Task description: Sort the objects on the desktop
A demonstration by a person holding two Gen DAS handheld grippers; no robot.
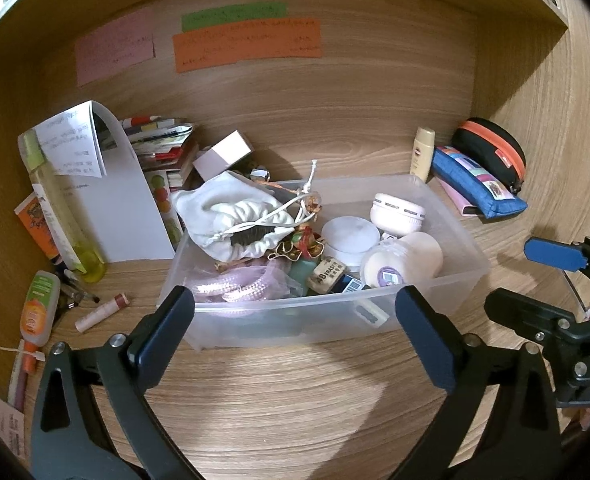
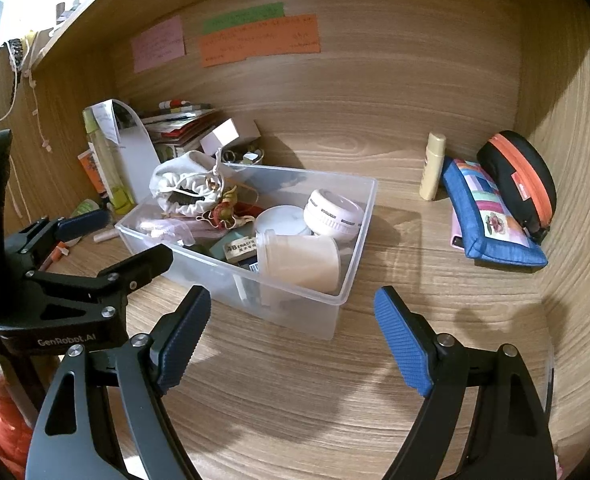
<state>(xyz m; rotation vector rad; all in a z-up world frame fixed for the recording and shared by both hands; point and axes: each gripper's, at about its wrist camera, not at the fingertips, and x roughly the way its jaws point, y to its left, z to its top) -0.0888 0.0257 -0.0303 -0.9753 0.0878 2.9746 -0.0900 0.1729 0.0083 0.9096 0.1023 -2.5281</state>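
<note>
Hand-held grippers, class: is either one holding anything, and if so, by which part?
Nothing is held. The left hand-held gripper and the right hand-held gripper both stand open and empty in front of the clear plastic bin.

"GenRobot.AI" is printed on the left gripper [image 2: 83,236], left of the right jaws; "4B ERASER" marks an eraser [image 2: 239,249] ahead of them.

Both tools were black, cut-out frames studded with silver screws, the left gripper [image 1: 295,332] carrying smooth dark navy pads, the right gripper [image 2: 291,340] brighter blue ribbed fingertips [image 2: 399,344], and the left body bore white lettering that seemed to read "GenRobot.AI", though blurred.
</note>
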